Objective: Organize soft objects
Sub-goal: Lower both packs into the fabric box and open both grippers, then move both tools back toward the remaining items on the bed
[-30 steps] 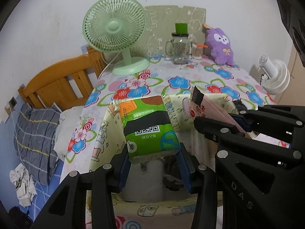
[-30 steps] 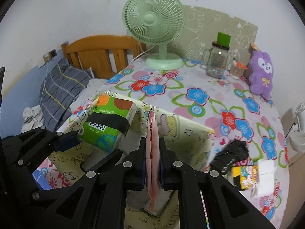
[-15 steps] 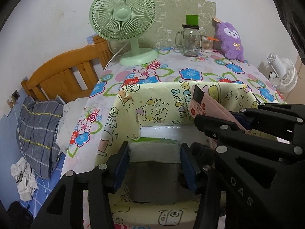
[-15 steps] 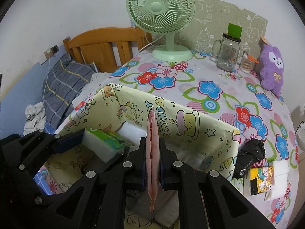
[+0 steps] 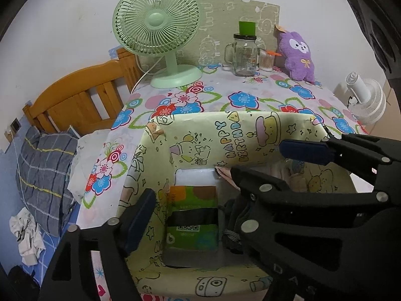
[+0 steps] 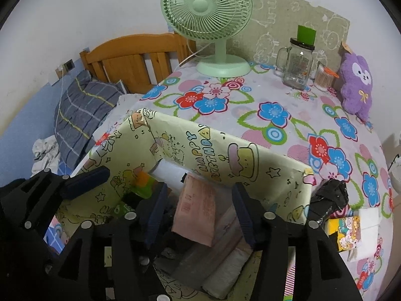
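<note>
Both hands have just let go. The left hand-held gripper [image 5: 180, 215] has just been opening, and the green tissue pack [image 5: 192, 219] now lies flat on the floor of the yellow cartoon-print box [image 5: 200, 135], straight ahead of the gripper and between its spread jaws, with no pad pressing on it. The right hand-held gripper [image 6: 200, 215] has also just been opening; the pink packet [image 6: 198, 210] leans inside the same box, between the jaws but clear of both pads, its top tipped toward the far wall. Beyond the green pack, a white pack [image 5: 194, 176] sits against that far wall.

By my reading, two soft things are now stowed and this placing step is done. Off to the right of the right hand-held gripper, outside the box, a black crumpled bag [image 6: 328, 200] and a small cartoon-print tissue pack [image 6: 351, 228] lie on the counter [image 6: 288, 95]; they look like the likely next pickups, though that is a guess.

A second ago the green pack was pinched in the left jaws, held up above the box rim, and the pink packet stood edge-on, clamped tight in the right jaws. Half a second ago the green pack was already down in the box but gripped, and the pink packet was clamped as before. Now both lie loose.
</note>
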Action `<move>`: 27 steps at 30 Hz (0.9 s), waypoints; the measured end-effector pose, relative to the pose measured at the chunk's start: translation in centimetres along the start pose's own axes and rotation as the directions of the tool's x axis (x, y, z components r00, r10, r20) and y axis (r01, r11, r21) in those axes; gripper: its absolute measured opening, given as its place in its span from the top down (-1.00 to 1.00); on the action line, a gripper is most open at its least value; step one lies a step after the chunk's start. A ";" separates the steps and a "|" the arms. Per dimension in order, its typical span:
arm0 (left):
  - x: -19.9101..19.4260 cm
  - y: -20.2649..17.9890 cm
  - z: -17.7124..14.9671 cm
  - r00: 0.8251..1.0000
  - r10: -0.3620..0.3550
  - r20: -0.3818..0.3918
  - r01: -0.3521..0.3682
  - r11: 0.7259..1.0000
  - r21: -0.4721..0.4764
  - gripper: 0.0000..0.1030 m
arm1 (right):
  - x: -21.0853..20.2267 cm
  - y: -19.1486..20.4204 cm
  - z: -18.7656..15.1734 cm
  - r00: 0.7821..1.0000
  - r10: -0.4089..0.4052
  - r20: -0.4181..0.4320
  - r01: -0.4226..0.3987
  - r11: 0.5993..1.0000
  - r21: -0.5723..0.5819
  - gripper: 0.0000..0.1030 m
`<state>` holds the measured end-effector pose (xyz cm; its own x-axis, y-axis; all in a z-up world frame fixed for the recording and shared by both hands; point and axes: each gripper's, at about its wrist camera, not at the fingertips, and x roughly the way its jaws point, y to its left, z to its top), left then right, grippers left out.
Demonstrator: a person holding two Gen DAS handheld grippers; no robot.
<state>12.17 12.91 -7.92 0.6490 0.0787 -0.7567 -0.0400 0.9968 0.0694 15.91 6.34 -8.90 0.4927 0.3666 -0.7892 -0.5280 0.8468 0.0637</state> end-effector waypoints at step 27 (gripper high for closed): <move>-4.3 -5.8 0.7 0.994 -0.035 0.100 0.028 0.997 0.075 -0.76 | -7.1 -4.0 -2.2 0.985 -0.104 0.137 0.098 0.994 0.047 -0.60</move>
<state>10.18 6.74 -4.61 0.7225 0.0416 -0.6902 0.0355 0.9946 0.0972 13.01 -0.53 -4.93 0.6348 0.3262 -0.7004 -0.4438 0.8960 0.0150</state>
